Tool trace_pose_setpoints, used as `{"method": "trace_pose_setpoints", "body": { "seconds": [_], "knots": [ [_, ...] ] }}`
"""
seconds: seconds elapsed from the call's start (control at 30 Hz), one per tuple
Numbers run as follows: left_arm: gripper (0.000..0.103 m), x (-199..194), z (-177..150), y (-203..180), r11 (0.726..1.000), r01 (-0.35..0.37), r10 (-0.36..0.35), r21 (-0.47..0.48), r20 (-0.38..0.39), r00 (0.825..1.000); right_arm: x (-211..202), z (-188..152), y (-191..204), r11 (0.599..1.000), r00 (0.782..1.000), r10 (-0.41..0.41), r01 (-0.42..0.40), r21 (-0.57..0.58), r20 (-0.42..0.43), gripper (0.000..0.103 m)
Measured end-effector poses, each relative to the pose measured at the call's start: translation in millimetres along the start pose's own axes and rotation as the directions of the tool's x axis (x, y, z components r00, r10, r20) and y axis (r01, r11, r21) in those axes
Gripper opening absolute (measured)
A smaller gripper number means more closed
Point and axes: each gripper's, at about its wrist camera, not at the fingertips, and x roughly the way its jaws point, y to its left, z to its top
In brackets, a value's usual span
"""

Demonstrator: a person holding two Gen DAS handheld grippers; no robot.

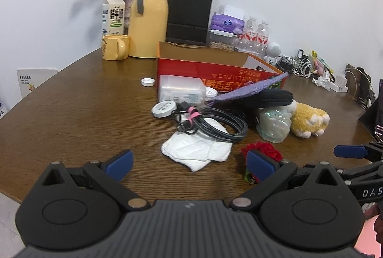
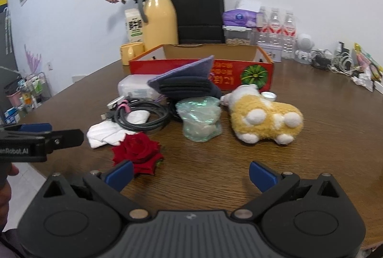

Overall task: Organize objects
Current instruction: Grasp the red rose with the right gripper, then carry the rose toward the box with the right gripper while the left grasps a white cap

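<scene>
Your left gripper [image 1: 190, 165] and right gripper [image 2: 190, 175] hover wide open and empty at the table's [image 1: 71, 114] near edge. Just ahead lie a red rose [image 2: 137, 150] and a white cloth [image 1: 196, 147], then a coiled cable [image 2: 141, 114], a bagged bundle [image 2: 201, 119] and a plush toy [image 2: 265, 116], with folded gloves [image 2: 186, 83] behind. Beyond, the red box [image 2: 203, 59] looks empty from here, so the sorting seems barely begun, with everything loose left to stow

Wood-grain table [image 1: 71, 114]; fuzzy plush toy [image 2: 265, 116].
</scene>
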Motion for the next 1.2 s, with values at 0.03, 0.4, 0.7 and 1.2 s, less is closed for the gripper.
{"method": "trace_pose_setpoints", "body": {
  "seconds": [0.03, 0.4, 0.7, 1.2],
  "knots": [
    [0.103, 0.0, 0.6, 2.9, 1.0, -0.005, 0.005, -0.005, 0.001, 1.0, 2.1, 0.7, 1.8, 1.0, 1.0, 0.01, -0.01, -0.007, -0.005, 0.103],
    [0.103, 2.6, 2.6, 34.6, 0.996, -0.044, 0.045, -0.077, 0.008, 0.999, 35.8, 13.7, 34.6, 0.987, 0.99, 0.133, -0.136, -0.09, -0.037, 0.1],
    [0.103, 9.9, 0.0, 49.9, 0.994, -0.037, 0.037, -0.106, -0.003, 0.999, 62.1, 15.8, 40.8, 0.983, 0.985, 0.157, -0.163, -0.084, -0.073, 0.06],
    [0.103, 15.5, 8.7, 49.9, 0.994, -0.038, 0.038, -0.103, -0.001, 0.999, 47.7, 17.9, 23.8, 0.989, 0.992, 0.124, -0.125, -0.079, -0.018, 0.041]
  ]
}}
